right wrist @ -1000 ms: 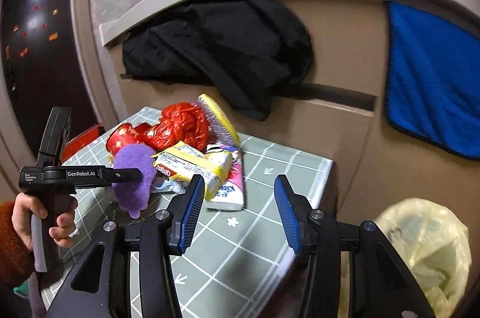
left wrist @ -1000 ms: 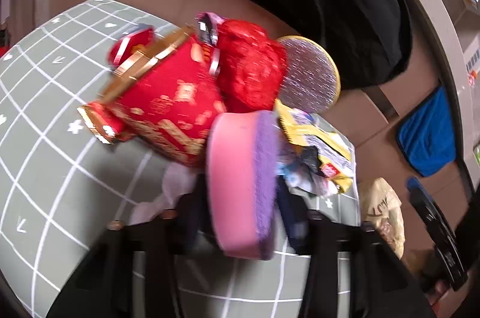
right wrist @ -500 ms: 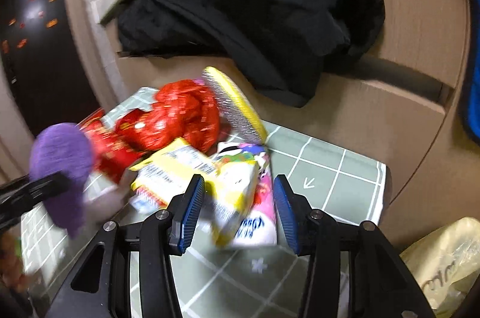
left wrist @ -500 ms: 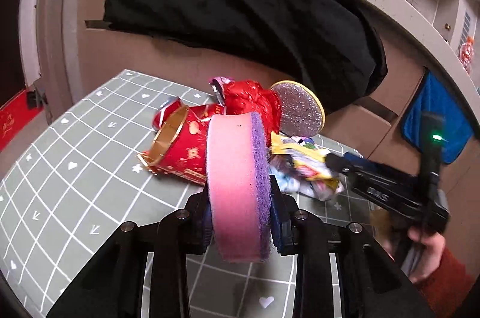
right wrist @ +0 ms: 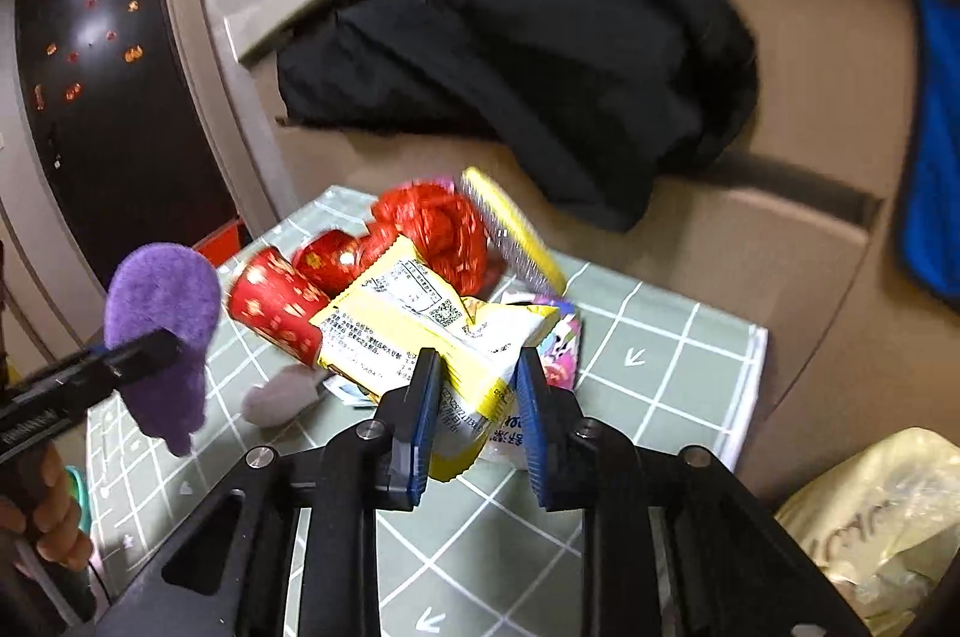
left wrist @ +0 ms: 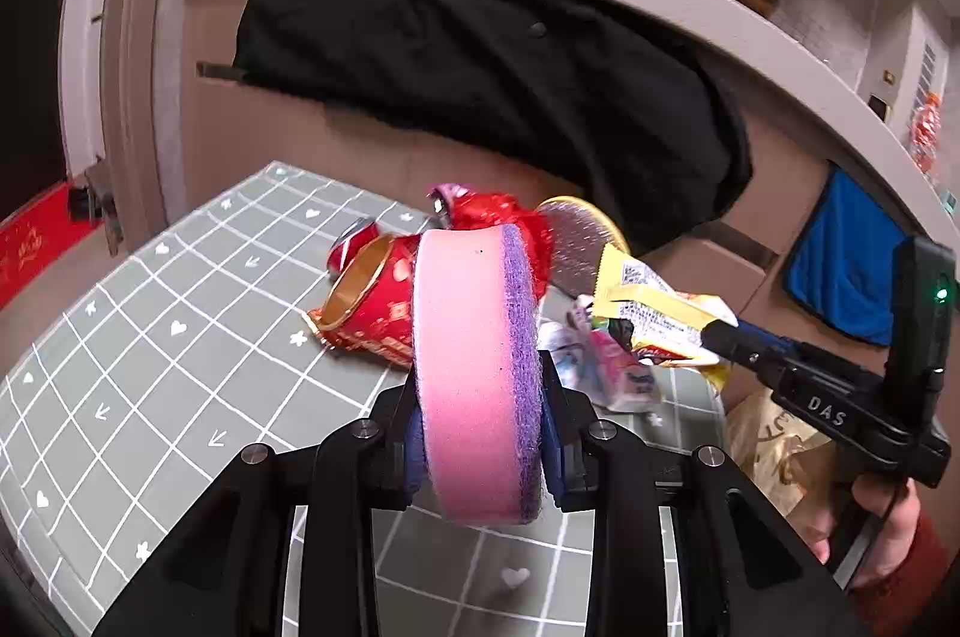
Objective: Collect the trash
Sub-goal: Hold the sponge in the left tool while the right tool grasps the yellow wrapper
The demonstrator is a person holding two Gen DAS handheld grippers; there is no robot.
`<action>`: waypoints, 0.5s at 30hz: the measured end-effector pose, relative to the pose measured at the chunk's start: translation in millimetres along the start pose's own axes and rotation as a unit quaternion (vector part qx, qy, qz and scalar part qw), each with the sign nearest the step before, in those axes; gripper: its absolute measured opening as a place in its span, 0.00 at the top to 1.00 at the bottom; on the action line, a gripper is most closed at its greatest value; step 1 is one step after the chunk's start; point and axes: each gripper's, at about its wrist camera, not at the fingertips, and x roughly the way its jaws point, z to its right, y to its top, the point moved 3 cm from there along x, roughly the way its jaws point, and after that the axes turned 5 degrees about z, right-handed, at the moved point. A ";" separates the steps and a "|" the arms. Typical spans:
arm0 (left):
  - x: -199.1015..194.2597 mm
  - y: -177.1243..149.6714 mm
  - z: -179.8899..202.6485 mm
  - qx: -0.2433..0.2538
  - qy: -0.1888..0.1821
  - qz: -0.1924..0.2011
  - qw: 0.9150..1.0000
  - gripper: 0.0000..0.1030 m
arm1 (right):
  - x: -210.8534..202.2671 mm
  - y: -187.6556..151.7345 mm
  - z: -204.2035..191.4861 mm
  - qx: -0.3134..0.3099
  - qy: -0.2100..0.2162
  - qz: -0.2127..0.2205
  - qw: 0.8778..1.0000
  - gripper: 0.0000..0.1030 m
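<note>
My left gripper (left wrist: 480, 433) is shut on a pink sponge with a purple scrub face (left wrist: 474, 367), held on edge above the table. In the right wrist view the sponge (right wrist: 162, 313) hangs at the left. My right gripper (right wrist: 475, 361) has its jaws closing on a yellow snack wrapper (right wrist: 414, 331), and both blue pads touch it. In the left wrist view that wrapper (left wrist: 654, 313) sticks out of the right gripper (left wrist: 714, 334). A red paper cup (left wrist: 372, 301), red crumpled foil (left wrist: 498, 217), a glittery disc (left wrist: 576, 241) and a colourful packet (left wrist: 606, 367) lie piled behind.
The pile lies on a green grid-patterned tablecloth (left wrist: 150, 367), with a crumpled white tissue (right wrist: 282, 394) near it. A pale yellow plastic bag (right wrist: 870, 517) sits below the table's right edge. A black coat (left wrist: 480, 66) and a blue cloth (left wrist: 840, 265) hang on the beige unit behind.
The right gripper moved in over the pile and its jaws closed from wide apart onto the yellow wrapper. The left gripper rose and drew back from the pile with the sponge.
</note>
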 end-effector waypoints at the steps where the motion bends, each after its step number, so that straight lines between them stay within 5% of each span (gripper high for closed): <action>1: -3.2 1.2 3.9 0.003 -0.001 0.004 1.000 0.69 | -7.2 2.5 -0.5 -0.005 -0.002 0.008 1.000 0.78; 10: -28.4 27.3 74.9 0.055 -0.027 0.055 0.997 0.69 | -82.8 7.5 21.2 -0.014 -0.046 0.073 0.996 0.78; 11: -28.7 29.1 89.6 0.064 -0.036 0.058 0.996 0.69 | -92.3 8.0 26.5 -0.018 -0.059 0.081 0.995 0.94; 12: -28.7 29.9 101.3 0.070 -0.043 0.059 0.995 0.69 | -100.7 7.8 29.6 -0.020 -0.069 0.083 0.994 0.99; 15: -24.9 29.3 139.5 0.088 -0.072 0.056 0.992 0.69 | -130.5 6.1 51.0 -0.015 -0.098 0.101 0.990 0.99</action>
